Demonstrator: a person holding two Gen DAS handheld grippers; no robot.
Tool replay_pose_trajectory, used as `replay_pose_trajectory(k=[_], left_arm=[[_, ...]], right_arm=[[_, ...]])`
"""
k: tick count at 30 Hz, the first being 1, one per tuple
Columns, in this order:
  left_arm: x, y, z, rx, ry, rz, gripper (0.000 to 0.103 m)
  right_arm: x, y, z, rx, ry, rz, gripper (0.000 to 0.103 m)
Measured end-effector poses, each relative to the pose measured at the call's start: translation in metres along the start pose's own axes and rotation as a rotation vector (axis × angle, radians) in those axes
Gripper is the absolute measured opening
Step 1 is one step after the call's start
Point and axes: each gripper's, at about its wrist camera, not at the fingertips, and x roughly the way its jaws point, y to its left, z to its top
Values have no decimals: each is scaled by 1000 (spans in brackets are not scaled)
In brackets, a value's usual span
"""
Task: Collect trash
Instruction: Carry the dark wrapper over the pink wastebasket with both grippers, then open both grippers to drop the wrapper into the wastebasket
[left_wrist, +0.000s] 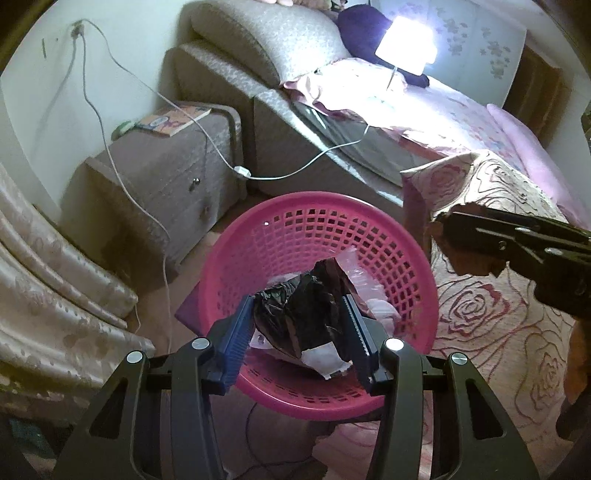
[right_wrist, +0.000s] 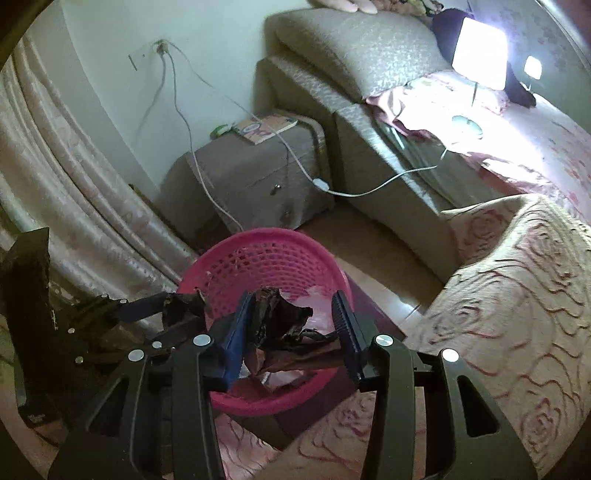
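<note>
A: Looking down from the left wrist, what does the left tool (left_wrist: 299, 325) hold?

B: It pinches a crumpled black wrapper (left_wrist: 301, 317) between its blue pads, right over the pink basket (left_wrist: 258, 240). White paper hangs under the wrapper, but where one piece ends and the next begins is hard to tell.

A: And the right tool (right_wrist: 293, 325)?

B: Its pads are pressed on a dark brown crumpled wrapper (right_wrist: 280, 332), also above the basket. From the left wrist that tool is only a black shape cut off at the right edge, with a brown scrap under it.

A: What lies inside the basket?

B: Pale pink and white plastic (left_wrist: 354, 269), mostly hidden behind the held wrappers. The basket's bottom cannot be seen.

A: What about the room?

B: The basket stands on the floor between a brown nightstand (left_wrist: 159, 184) and a bed (left_wrist: 461, 122) with a padded headboard. A rose-patterned blanket (left_wrist: 498, 302) hangs off the bed's near corner. A book (left_wrist: 177, 118) lies on the nightstand, and a white cable (left_wrist: 240, 171) runs from a wall socket across to the bed. A lit lamp (left_wrist: 406, 44) glares so brightly that the bedding around it is washed out. Patterned curtains (left_wrist: 55, 266) fall at the left. The dark object behind the lamp is unclear.
</note>
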Motion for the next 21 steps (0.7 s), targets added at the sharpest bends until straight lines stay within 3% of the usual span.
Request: replay_pose_trajectory(k=[7, 14, 21], left_arm=[[8, 6, 0, 0, 13, 3, 47], [12, 11, -1, -16, 26, 0, 54], [11, 13, -1, -26, 31, 8, 65]], right_arm=[[21, 6, 5, 4, 30, 4, 44], [29, 10, 12, 32, 31, 38, 65], [19, 7, 14, 66, 8, 47, 69]])
